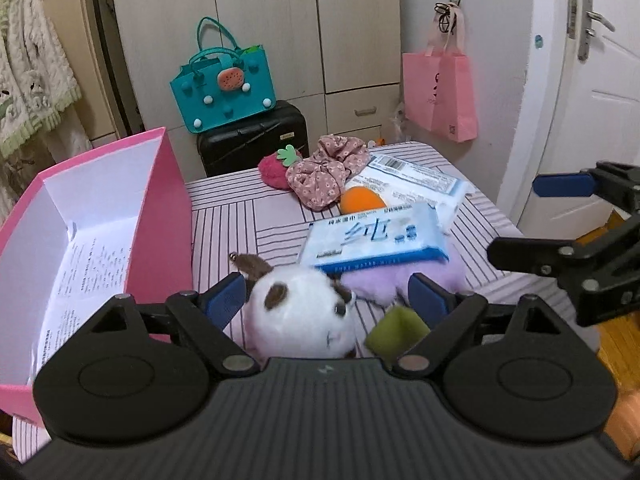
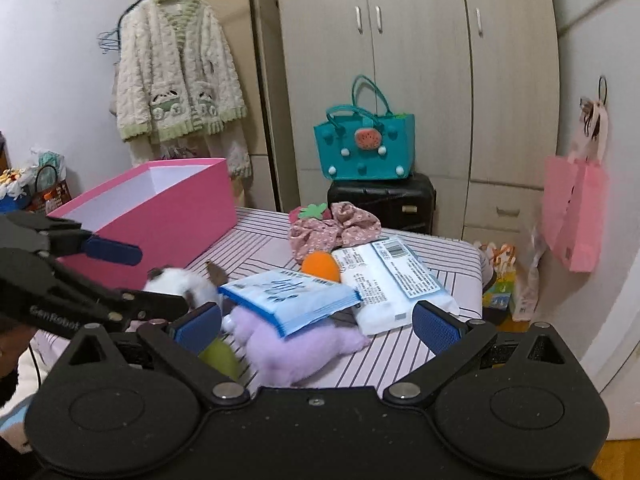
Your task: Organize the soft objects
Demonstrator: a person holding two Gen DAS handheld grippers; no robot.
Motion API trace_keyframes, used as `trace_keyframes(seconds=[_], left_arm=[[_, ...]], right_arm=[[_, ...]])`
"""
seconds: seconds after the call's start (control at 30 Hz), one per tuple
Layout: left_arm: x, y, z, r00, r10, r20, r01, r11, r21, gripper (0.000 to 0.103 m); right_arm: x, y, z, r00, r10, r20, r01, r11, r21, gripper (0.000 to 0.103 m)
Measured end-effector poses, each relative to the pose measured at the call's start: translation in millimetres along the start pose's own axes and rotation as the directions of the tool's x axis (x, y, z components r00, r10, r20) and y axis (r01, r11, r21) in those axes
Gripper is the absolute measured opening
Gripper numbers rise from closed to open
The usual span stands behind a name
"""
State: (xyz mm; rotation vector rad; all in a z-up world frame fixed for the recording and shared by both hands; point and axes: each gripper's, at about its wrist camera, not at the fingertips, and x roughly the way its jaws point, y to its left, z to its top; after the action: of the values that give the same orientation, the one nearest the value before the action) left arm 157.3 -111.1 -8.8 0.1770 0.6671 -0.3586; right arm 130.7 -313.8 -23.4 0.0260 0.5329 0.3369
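Observation:
A white plush toy with brown patches lies on the striped table between the blue pads of my left gripper, which is open; its right pad stands clear of the toy. Beside the toy are a green soft piece and a purple plush under a blue wipes pack. My right gripper is open around the purple plush and the pack, touching neither. Farther back lie an orange plush, a floral scrunchie, a strawberry plush and a white pack. An open pink box stands at the left.
Behind the table a teal felt bag sits on a black suitcase in front of a wardrobe. A pink tote hangs on the right wall. A fuzzy cardigan hangs at the back left. A door is at the right.

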Motion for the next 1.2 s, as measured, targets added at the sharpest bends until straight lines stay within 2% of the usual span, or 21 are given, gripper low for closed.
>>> trace_keyframes(seconds=[0.1, 0.2, 0.27, 0.33, 0.43, 0.5, 0.6, 0.67, 0.73, 0.83, 0.97, 1.07, 1.13, 1.2], left_arm=[[12.5, 1.7, 20.6, 0.999, -0.040, -0.016, 0.040, 0.999, -0.011, 0.088], [32.6, 14.6, 44.3, 0.991, -0.095, -0.091, 0.089, 0.994, -0.067, 0.077], [49.7, 22.3, 56.2, 0.976, -0.155, -0.151, 0.140, 0.985, -0.101, 0.075], [70.2, 29.3, 63.1, 0.951, -0.196, -0.238, 0.161, 0.974, -0.158, 0.068], [96.1, 35.8, 69.1, 0.929, -0.203, -0.308, 0.137, 0.965, -0.224, 0.063], [109.3, 37.4, 71.1, 0.921, -0.208, -0.330, 0.131, 0.962, -0.239, 0.063], [127.4, 40.5, 70.3, 0.894, -0.238, -0.380, 0.129, 0.948, -0.291, 0.062], [133.3, 40.4, 68.9, 0.897, -0.228, -0.379, 0.114, 0.947, -0.300, 0.062], [137.1, 41.7, 67.2, 0.898, -0.227, -0.376, 0.108, 0.944, -0.311, 0.062], [142.8, 44.5, 67.9, 0.890, -0.252, -0.380, 0.119, 0.933, -0.340, 0.063], [150.7, 50.7, 63.2, 0.886, -0.264, -0.382, 0.111, 0.919, -0.378, 0.076], [156.2, 54.7, 60.4, 0.873, -0.301, -0.384, 0.131, 0.903, -0.410, 0.086], [156.2, 53.0, 59.8, 0.874, -0.298, -0.385, 0.129, 0.905, -0.406, 0.085], [155.0, 51.7, 59.2, 0.870, -0.320, -0.376, 0.148, 0.895, -0.421, 0.076]], right_arm=[[18.0, -13.5, 9.4, 0.997, 0.052, -0.056, -0.047, 0.995, 0.092, 0.103], [33.4, -20.9, 16.4, 0.990, 0.106, -0.096, -0.090, 0.984, 0.156, 0.101], [43.6, -21.9, 22.0, 0.980, 0.149, -0.128, -0.125, 0.976, 0.179, 0.098], [55.9, -20.8, 26.3, 0.970, 0.177, -0.163, -0.144, 0.970, 0.196, 0.094], [74.3, -19.4, 29.1, 0.958, 0.188, -0.217, -0.139, 0.965, 0.223, 0.087], [85.8, -21.6, 28.9, 0.947, 0.199, -0.251, -0.134, 0.958, 0.253, 0.079], [97.1, -25.3, 27.2, 0.936, 0.210, -0.281, -0.126, 0.948, 0.292, 0.066], [101.2, -27.7, 25.5, 0.933, 0.201, -0.297, -0.108, 0.947, 0.302, 0.057], [101.5, -31.6, 24.2, 0.929, 0.226, -0.292, -0.124, 0.936, 0.329, 0.053], [99.2, -32.3, 23.8, 0.932, 0.228, -0.282, -0.129, 0.935, 0.330, 0.049], [100.8, -32.9, 22.8, 0.933, 0.229, -0.277, -0.130, 0.934, 0.332, 0.048], [99.3, -34.6, 21.4, 0.934, 0.235, -0.269, -0.135, 0.930, 0.342, 0.047], [99.5, -34.4, 21.1, 0.935, 0.233, -0.266, -0.134, 0.930, 0.342, 0.046], [99.4, -33.6, 21.5, 0.937, 0.229, -0.264, -0.132, 0.932, 0.339, 0.046]])
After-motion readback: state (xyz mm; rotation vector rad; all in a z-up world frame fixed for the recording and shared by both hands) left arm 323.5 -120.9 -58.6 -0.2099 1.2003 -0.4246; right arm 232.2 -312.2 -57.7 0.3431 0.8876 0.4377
